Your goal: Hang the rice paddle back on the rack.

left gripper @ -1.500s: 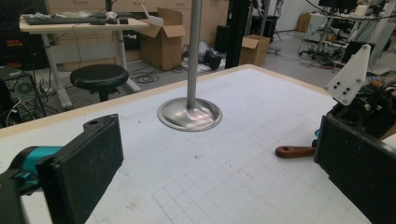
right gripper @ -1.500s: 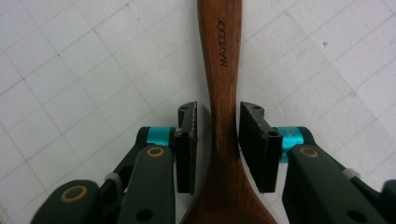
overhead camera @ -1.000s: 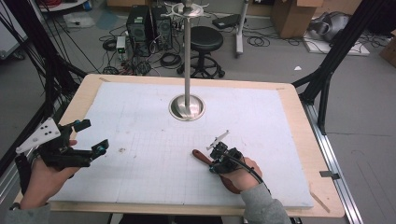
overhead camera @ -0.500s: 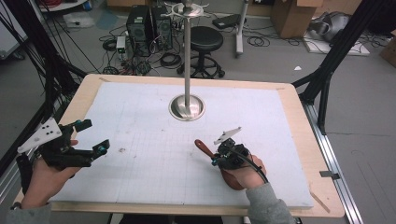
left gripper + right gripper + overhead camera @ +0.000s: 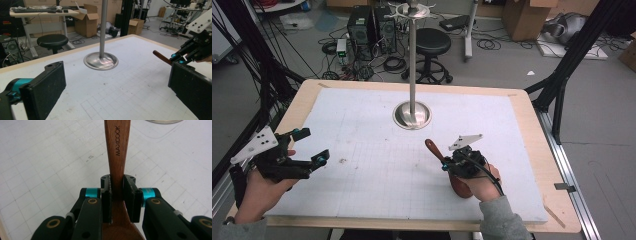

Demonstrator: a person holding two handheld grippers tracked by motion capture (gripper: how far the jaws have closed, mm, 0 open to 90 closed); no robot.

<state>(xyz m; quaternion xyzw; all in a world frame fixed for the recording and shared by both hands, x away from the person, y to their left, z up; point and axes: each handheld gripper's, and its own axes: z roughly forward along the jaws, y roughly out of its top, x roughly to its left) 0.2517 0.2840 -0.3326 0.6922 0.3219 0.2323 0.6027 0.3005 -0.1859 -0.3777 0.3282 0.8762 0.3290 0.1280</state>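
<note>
The wooden spoon [image 5: 117, 150] is up off the white gridded mat [image 5: 377, 165], clamped in the right gripper [image 5: 447, 162] at the near right of the table, its brown handle pointing away toward the metal stand [image 5: 412, 114]. In the right gripper view the two black pads squeeze the neck of the spoon from either side, just where the handle widens into the bowl, and the word MAXCOOK runs along the handle. From the high view the handle's rounded tip sits just short of the stand's round base, not touching it, and the bowl end tucks back beside the person's right hand [image 5: 479, 182]. Over on the left, the left gripper [image 5: 307, 147] sits at the table's near left edge, well apart from the spoon, its jaws spread wide with nothing between them. The left gripper view looks across the mat between those parted jaws: the stand's pole rises from its shiny base, and the spoon handle pokes in from the right.
</note>
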